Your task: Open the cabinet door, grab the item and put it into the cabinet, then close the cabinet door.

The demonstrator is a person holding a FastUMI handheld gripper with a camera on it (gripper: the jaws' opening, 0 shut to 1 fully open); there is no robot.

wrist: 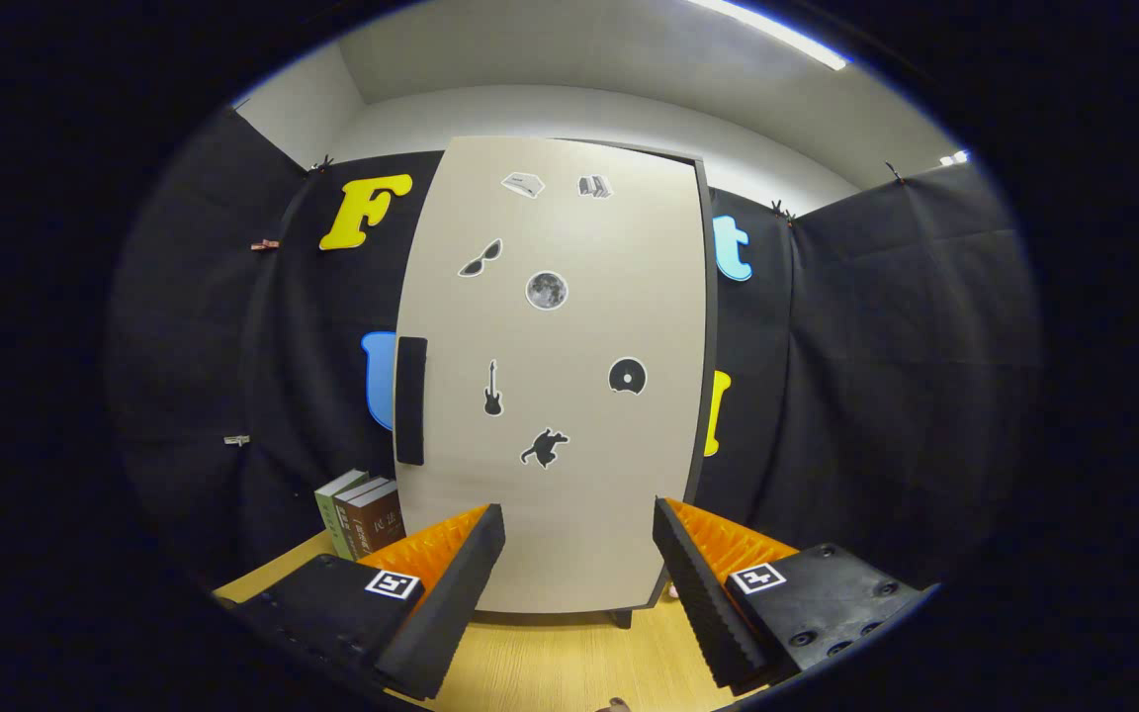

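The claw (579, 554) hangs with its fingers spread wide, holding nothing. Beyond them the cabinet door (555, 376) stands closed on the wooden surface (550, 663). Its stiff dark handle (411, 400) (probably rigid, easy to hook) looks the place to pull; books (362, 514) stand beside.

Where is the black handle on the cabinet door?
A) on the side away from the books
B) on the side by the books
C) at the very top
B: the handle sits on the door edge just above the books; the open claw holds nothing.
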